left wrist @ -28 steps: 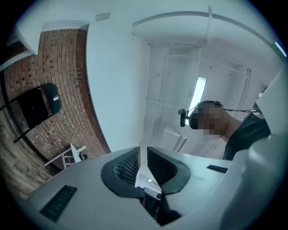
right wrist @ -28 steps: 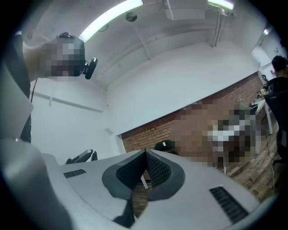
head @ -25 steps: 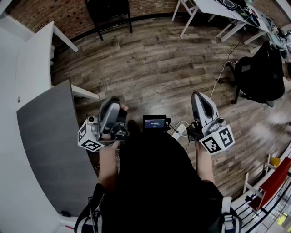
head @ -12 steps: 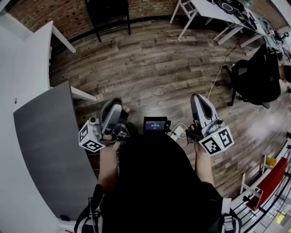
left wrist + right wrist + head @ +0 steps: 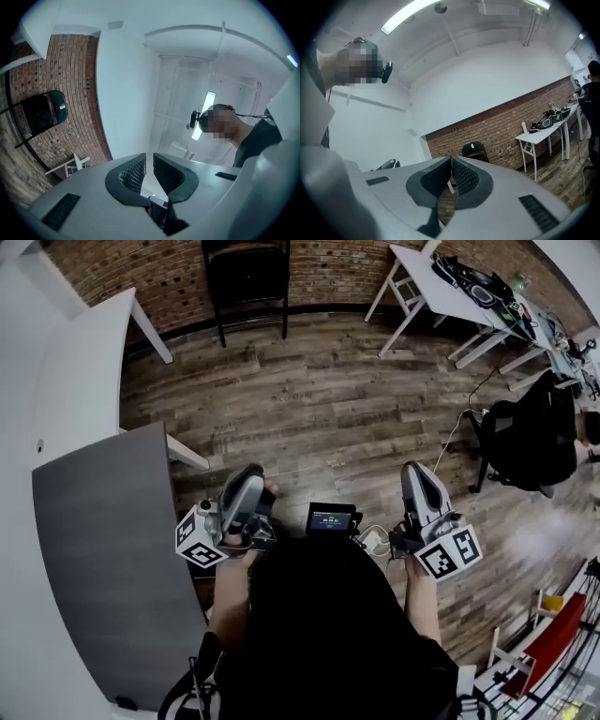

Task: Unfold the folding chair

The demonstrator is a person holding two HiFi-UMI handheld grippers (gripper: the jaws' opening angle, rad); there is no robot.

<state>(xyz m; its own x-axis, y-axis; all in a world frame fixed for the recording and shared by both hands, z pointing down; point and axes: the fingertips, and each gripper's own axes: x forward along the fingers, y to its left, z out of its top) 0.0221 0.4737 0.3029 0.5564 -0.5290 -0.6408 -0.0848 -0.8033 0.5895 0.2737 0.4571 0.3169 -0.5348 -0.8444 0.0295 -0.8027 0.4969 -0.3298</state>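
The folding chair [image 5: 246, 277] is black and stands far off at the top of the head view, right against the brick wall [image 5: 342, 268]. It is well apart from both tongs, and nothing touches it. The left gripper [image 5: 249, 474] is held up in front of the person's body and its tip tilts upward. In the left gripper view its two jaws [image 5: 149, 158] are a tiny bit apart, with a thin gap and nothing in the gap. That view shows the chair small at the left edge [image 5: 44, 115], beside the bricks. The right gripper [image 5: 413, 472] is held out on the other side, over the wood floor [image 5: 328, 409]. In the right gripper view its jaws [image 5: 451, 160] are closed, tip against tip, and they hold nothing. The chair shows just past those jaws [image 5: 474, 151], by the wall. A big grey table top [image 5: 103, 549] lies near the left gripper. A white table [image 5: 450, 282] with some gear on it stands at the top right, and a black office chair [image 5: 534, 427] stands at the right.
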